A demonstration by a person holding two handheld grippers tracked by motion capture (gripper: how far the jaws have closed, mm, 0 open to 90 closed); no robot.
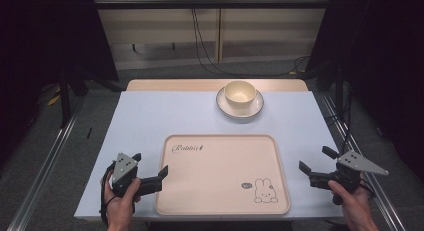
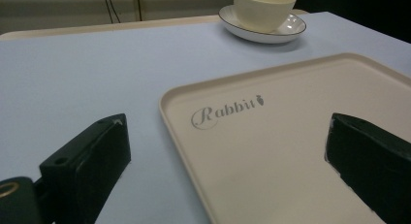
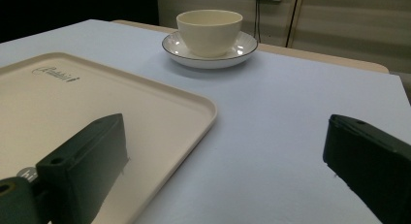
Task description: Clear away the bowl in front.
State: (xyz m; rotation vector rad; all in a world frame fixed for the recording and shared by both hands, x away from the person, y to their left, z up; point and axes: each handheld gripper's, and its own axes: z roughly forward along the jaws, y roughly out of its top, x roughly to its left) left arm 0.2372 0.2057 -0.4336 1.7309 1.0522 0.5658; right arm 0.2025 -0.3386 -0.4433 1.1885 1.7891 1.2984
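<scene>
The tray (image 1: 222, 173) is flanked by both spread-jawed, empty grippers: left gripper (image 1: 150, 168) at its left edge, right gripper (image 1: 315, 160) just off its right.

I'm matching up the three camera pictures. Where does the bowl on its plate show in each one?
High view: the bowl sits on its plate at the table's far edge, right of centre.
Left gripper view: bowl at the top, right of centre.
Right gripper view: bowl at the top, near centre.
Shared landmark: the tray, whose "Rabbit" lettering lies nearest the bowl.
</scene>
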